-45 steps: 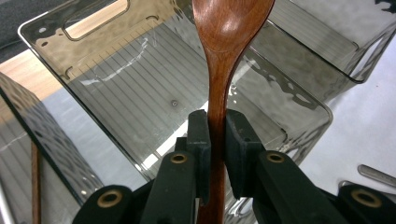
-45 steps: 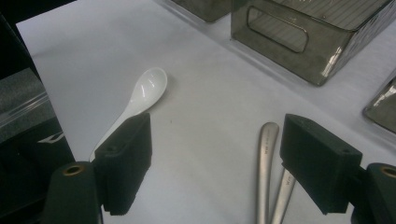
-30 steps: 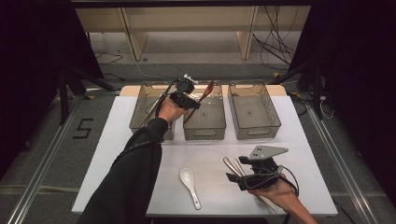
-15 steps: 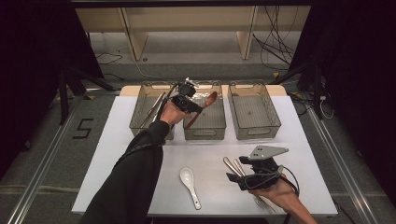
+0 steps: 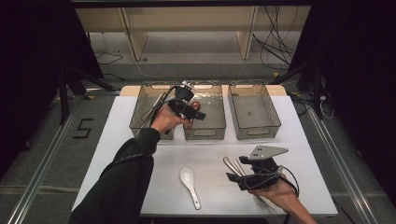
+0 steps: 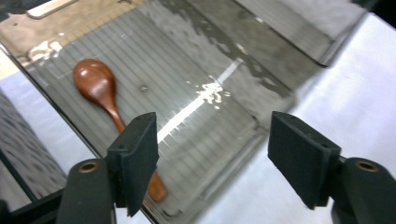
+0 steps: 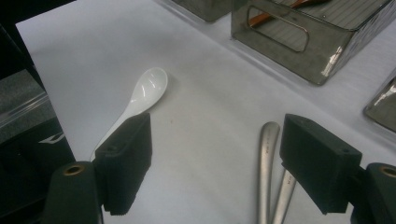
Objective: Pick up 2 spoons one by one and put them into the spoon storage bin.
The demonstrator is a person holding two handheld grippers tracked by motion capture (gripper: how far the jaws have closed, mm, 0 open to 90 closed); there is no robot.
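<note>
Right now left gripper (image 5: 198,112) hovers over the middle bin (image 5: 205,133) of three smoky plastic bins at the far side of the white table (image 5: 140,182), jaws spread wide, having just been opening, nothing between the pads. Left gripper view: wooden spoon (image 6: 109,100) lies flat on the ribbed floor of that bin, bowl away from the gripper, handle end running behind the left jaw and close to the bin's near wall, not touched by either pad. High view: reddish spoon bit peeks out just beside the gripper. Left bin (image 5: 149,109) holds some long metal utensils, can't tell which kind; right bin (image 5: 254,112) sits beside the middle one. Right gripper (image 5: 231,178) rests low near the front right of the table, jaws apart, pinching nothing. Right gripper view: two metal handles (image 7: 268,172) lie on the table between its jaws, touching no pad; white ceramic spoon (image 7: 140,100) lies just beyond the left jaw, bowl pointing away toward the bins. High view: white spoon sits mid-front on the table, well apart from the bins
</note>
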